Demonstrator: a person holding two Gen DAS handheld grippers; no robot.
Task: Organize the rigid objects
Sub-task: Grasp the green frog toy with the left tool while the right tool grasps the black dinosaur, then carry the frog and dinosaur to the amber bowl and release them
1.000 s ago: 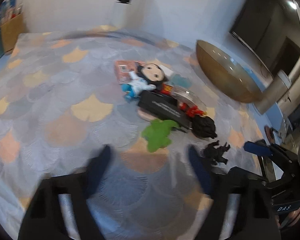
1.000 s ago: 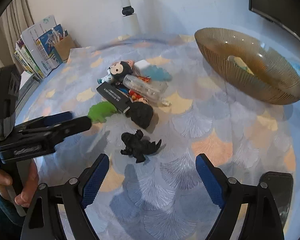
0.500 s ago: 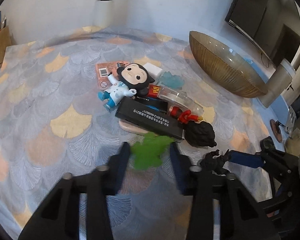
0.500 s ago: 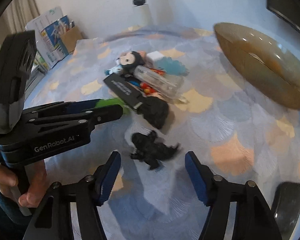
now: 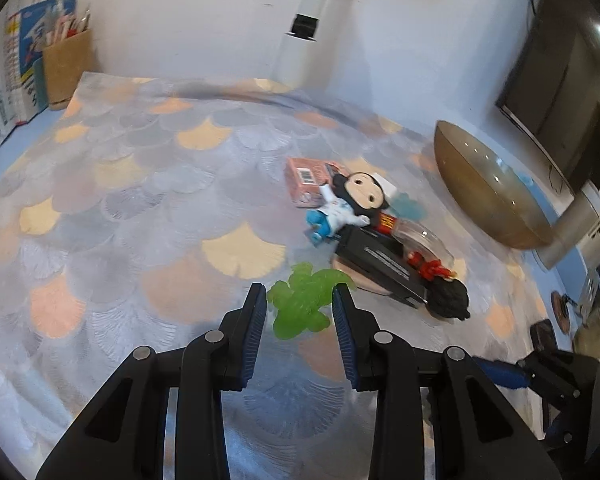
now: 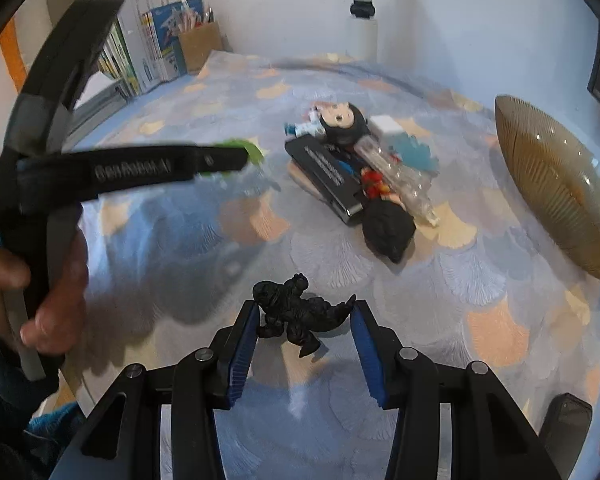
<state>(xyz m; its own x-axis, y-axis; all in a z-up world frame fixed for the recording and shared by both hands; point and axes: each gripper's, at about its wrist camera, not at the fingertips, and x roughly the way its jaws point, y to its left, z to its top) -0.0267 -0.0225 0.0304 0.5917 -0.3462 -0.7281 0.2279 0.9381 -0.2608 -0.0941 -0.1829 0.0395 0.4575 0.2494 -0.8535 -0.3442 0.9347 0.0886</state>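
I find both grippers committed to a pick at once. A second ago the left gripper [image 5: 300, 308] stood wide over bare cloth with the green toy [image 5: 302, 300] ahead of it; it has since moved in and narrowed, and now its blue pads [image 5: 256, 332] flank the toy on both sides. The toy appears clamped at the fingertips, and in the right view its green edge shows just past the left gripper's tip, seemingly clear of the cloth [image 5: 120, 200].

The right gripper [image 6: 304, 318] has likewise come forward from a wide stance. Its jaws are closing, and the black dinosaur [image 6: 300, 316] lies between them on the cloth. The left pad meets the figure's flank and the tail tip reaches the right pad, but I cannot confirm a firm grasp yet.

The rest of the pile, doll [image 5: 352, 204] and black box [image 5: 380, 268] among them, lies untouched, near the amber bowl [image 5: 488, 196].

My judgement: two items are being taken in one pass, probably for the bowl. The dinosaur's irregular limbs risk a skewed or slipping hold if lifted before the jaws seat.
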